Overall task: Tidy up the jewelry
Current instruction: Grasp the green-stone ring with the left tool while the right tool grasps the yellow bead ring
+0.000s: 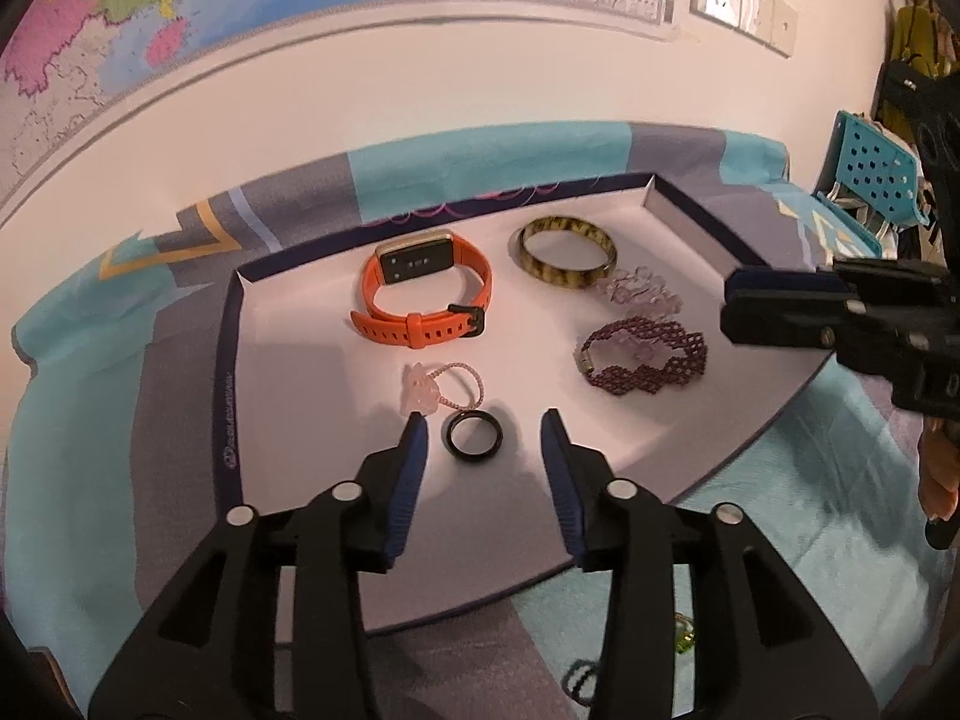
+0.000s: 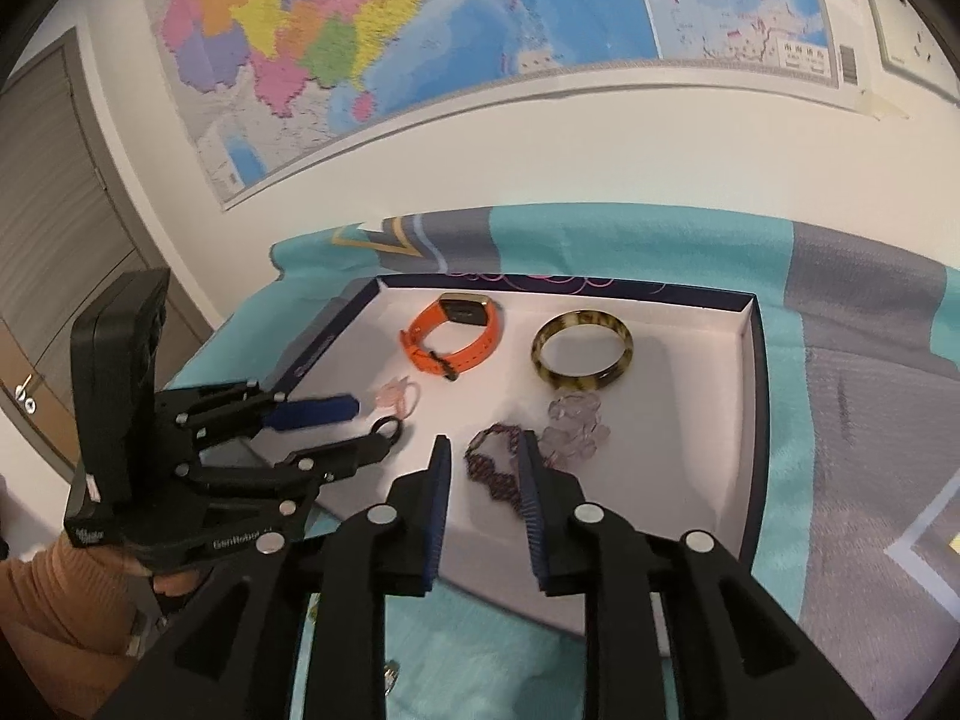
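While both jaws gape, jewelry leaves the tray (image 1: 288,372) rim's margin bare.

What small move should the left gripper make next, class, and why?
Probably draw the left gripper back and up, out of the tray. Its jaws stand open with the black ring lying flat on the tray floor between them, untouched, so the ring looks placed. A green piece waits on the cloth outside.

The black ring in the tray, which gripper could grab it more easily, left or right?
Left, probably. The left gripper is open, with the black ring lying right between its fingertips. The right gripper points at the purple beaded bracelet instead.
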`<state>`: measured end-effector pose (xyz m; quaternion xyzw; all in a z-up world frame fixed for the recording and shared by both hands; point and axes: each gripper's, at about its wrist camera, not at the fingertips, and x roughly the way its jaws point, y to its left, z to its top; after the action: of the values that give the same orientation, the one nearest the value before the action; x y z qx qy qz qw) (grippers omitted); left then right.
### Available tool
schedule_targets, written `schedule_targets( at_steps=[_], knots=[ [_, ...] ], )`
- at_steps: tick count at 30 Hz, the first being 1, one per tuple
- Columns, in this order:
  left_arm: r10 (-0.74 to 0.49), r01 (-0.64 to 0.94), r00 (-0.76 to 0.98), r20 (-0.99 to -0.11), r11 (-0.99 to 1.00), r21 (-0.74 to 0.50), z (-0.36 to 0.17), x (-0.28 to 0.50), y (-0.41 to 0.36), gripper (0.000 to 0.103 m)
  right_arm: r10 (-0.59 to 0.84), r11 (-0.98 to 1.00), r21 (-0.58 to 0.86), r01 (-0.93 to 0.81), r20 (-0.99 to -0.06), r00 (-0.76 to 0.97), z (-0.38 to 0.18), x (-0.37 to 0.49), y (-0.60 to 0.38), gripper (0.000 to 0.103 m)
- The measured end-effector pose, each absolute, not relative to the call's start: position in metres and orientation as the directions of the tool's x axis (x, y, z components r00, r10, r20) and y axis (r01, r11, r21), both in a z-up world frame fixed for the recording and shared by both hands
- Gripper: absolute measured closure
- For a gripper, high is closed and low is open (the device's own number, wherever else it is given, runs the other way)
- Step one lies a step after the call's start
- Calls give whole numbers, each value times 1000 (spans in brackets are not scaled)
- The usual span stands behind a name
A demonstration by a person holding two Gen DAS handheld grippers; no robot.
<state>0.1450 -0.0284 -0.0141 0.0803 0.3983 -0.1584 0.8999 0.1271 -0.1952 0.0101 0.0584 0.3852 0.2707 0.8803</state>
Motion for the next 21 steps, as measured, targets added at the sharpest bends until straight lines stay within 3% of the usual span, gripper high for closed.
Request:
schedule_targets(
  at_steps=[2, 12, 21],
  knots=[
    [-224, 349, 647, -729, 937, 22, -9, 138, -27, 62, 528, 840, 304, -448, -643, 554, 12, 117, -194, 72],
    [-254, 348, 693, -675, 937, 4, 12, 90, -2, 61, 520, 819, 247, -518, -702, 487, -8, 69, -177, 64],
    [-272, 374, 669, -692, 927, -3, -2, 54, 9, 61, 526, 802, 257, -540, -733, 431, -26, 35, -167, 63]
  ],
)
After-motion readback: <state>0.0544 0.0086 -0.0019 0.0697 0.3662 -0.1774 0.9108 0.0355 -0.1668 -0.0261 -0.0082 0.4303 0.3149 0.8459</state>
